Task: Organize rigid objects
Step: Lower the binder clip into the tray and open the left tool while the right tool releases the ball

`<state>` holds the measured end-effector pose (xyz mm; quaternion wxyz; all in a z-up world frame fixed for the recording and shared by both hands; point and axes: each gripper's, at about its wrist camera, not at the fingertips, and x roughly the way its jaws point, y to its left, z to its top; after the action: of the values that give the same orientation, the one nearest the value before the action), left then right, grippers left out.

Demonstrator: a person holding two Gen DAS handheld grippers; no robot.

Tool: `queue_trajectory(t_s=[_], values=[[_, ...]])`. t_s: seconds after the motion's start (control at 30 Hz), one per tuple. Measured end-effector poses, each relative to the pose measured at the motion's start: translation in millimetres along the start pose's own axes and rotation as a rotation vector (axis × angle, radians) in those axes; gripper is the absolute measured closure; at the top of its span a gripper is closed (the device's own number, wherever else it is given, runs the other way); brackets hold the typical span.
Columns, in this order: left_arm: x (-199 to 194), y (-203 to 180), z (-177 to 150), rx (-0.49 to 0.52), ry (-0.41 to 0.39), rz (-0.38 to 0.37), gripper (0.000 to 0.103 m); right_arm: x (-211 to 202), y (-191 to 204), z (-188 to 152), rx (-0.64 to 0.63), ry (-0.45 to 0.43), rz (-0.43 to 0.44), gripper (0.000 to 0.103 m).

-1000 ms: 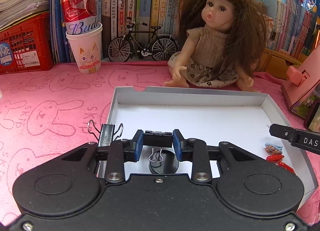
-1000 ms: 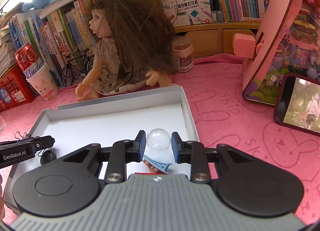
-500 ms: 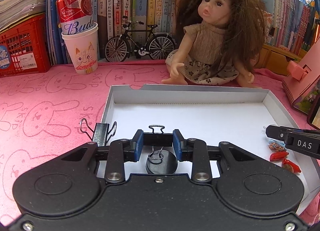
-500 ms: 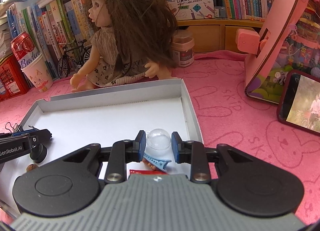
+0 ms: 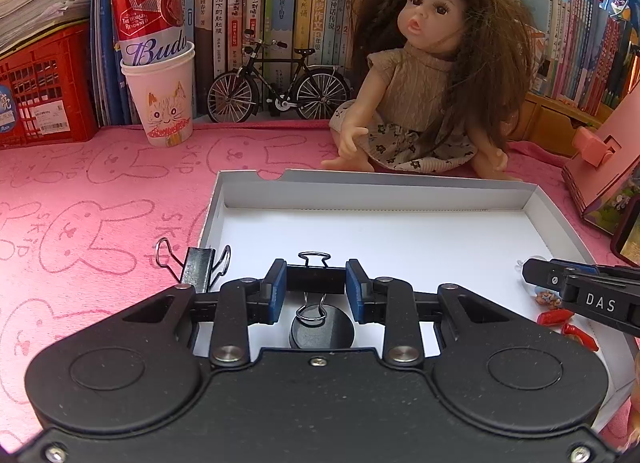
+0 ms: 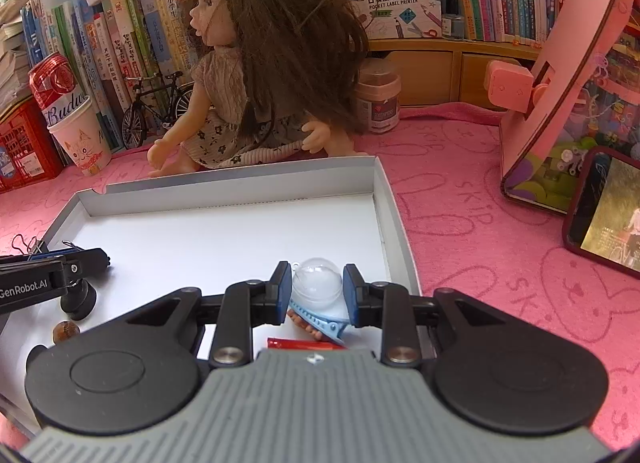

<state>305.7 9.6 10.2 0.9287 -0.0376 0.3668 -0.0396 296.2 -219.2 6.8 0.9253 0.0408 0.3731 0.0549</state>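
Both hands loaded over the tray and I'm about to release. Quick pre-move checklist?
1. Left gripper shut on black binder clip: ok.
2. Right gripper shut on clear capsule: ok.
3. Both loads over the white tray: ok.
4. Spot below the clip free: not ok, black round piece sits there.
5. Spot below the capsule free: not ok, blue hair clip lies there.
6. Second binder clip inside the tray: not ok, it sits at the left rim.

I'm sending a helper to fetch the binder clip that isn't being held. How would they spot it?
Find the white tray in front of the doll. On the pink cloth just outside its left wall stands a black binder clip; its twin is inside the tray, gripped.
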Motion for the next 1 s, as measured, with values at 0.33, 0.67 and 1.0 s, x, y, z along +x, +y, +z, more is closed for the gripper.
queue_trajectory(t_s=[0.33,0.67,1.0], values=[[4.2,-0.5,0.2,0.009,0.017,-0.006,0.072,0.9,0.3,0.7,-0.007,-0.003,0.000,0.069],[4.4,-3.0,-1.5,0.028,0.014,0.003,0.072,1.0,1.8,-0.7,-0.023,-0.007,-0.006,0.069],[1.6,-2.2,-2.5,0.023,0.012,0.010,0.057,-1.8,-0.3,-1.7,-0.001,-0.026,0.003,0.047]])
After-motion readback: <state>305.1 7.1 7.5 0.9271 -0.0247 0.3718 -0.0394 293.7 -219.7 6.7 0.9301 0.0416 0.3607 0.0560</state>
